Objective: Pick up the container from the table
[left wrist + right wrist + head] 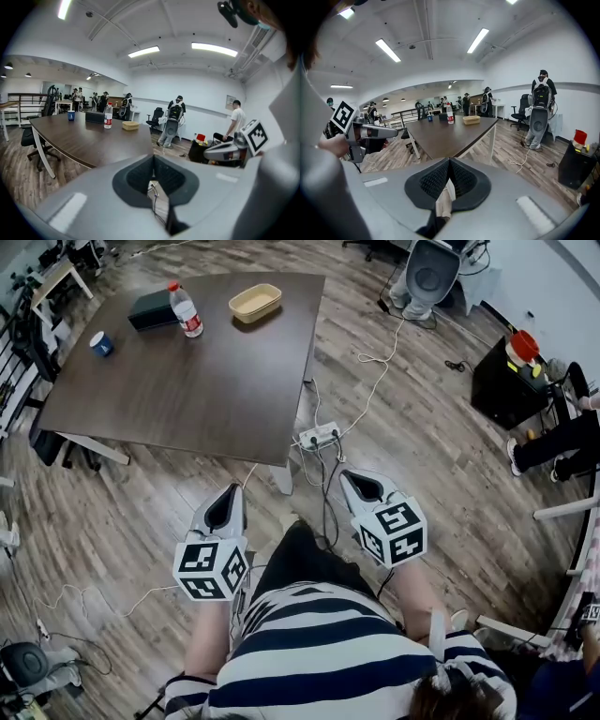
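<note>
container: tan oblong tray (255, 302) at the far right of the table (187, 399), near a bottle (186, 310)
long axis: roughly left to right
left gripper (232, 493): jaws closed tip to tip, empty
right gripper (352, 479): jaws closed, empty
bearing: container well apart, far ahead, almost straight beyond the left gripper, which i judge better placed

Dark wooden table (206, 390), far end: tan container (255, 302) at 1 o'clock, water bottle (186, 311) 12, black box (153, 308) 11, blue cup (101, 343) 10.
</note>
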